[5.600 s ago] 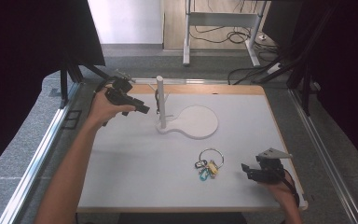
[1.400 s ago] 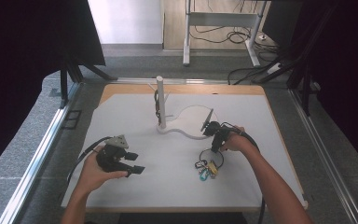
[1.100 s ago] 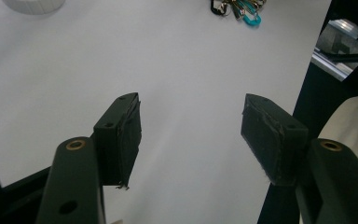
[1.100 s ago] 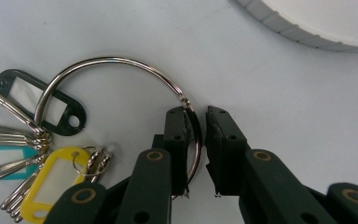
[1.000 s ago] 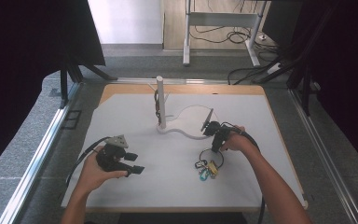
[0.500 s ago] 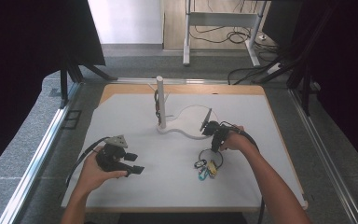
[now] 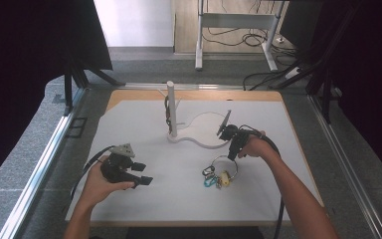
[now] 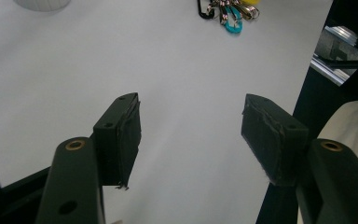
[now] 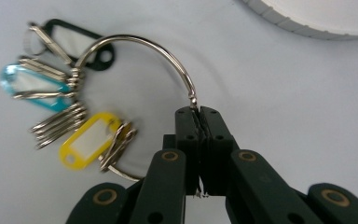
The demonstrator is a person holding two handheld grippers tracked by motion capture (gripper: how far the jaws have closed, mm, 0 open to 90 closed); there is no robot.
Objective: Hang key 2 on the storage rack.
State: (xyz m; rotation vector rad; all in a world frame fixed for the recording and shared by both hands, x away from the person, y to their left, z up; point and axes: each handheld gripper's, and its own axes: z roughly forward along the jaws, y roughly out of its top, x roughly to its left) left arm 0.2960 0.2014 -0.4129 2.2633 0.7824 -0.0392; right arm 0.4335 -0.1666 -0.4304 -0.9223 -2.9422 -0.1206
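- While the left gripper (image 7: 140,174) rests on the white table (image 7: 144,124) at the near left, well apart from the key ring (image 7: 226,164), its jaws stand wide apart with nothing between them; seen likewise in the left gripper view (image 8: 191,135).
- Count, key bunch: one large metal ring (image 9: 144,60); three plastic tags, namely one yellow tag (image 9: 86,144), one blue tag (image 9: 28,81) and one black tag (image 9: 81,39); several small split rings, number not legible.
- Right gripper (image 9: 197,116): jaws have just been closing and now meet on the wire of the key ring, clamped at its right side; the tags hang on the ring's far side from the jaws.
- In the high view the right gripper (image 7: 233,152) sits just beyond the key ring, touching its rim.
- Farther back from the key ring: one white stand (image 7: 204,132) with one upright post (image 7: 170,107).
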